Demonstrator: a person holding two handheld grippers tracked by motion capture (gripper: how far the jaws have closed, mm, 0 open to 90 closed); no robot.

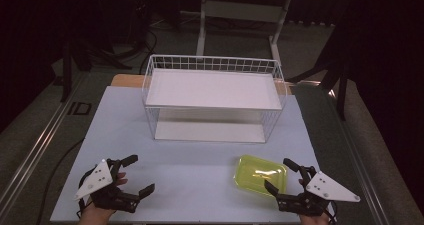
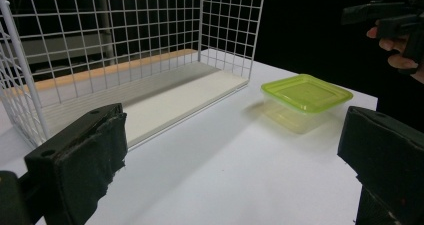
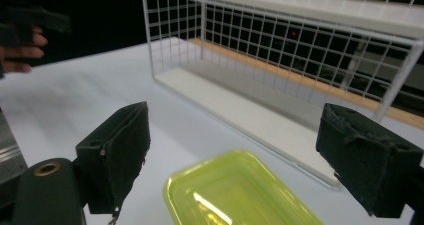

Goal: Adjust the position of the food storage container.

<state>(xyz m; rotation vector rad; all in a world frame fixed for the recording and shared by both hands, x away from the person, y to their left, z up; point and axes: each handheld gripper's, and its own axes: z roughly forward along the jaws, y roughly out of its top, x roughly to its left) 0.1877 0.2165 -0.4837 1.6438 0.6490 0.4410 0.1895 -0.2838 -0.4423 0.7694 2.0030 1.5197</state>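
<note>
A yellow-green lidded plastic container (image 1: 261, 175) lies on the white table near its front right. My right gripper (image 1: 278, 174) stands open just right of it at the front edge, one jaw beside its near corner. In the right gripper view the container (image 3: 235, 195) sits low between and ahead of the spread jaws of that gripper (image 3: 235, 135), untouched. My left gripper (image 1: 141, 174) is open at the front left with nothing between its jaws. In the left gripper view, that gripper (image 2: 234, 130) faces the container (image 2: 306, 92) across bare table.
A white wire rack (image 1: 212, 65) with a white shelf board on top and another at its base stands at the table's middle back. Bare tabletop (image 1: 190, 160) stretches between the grippers. A dark floor and a stand's legs lie beyond the table.
</note>
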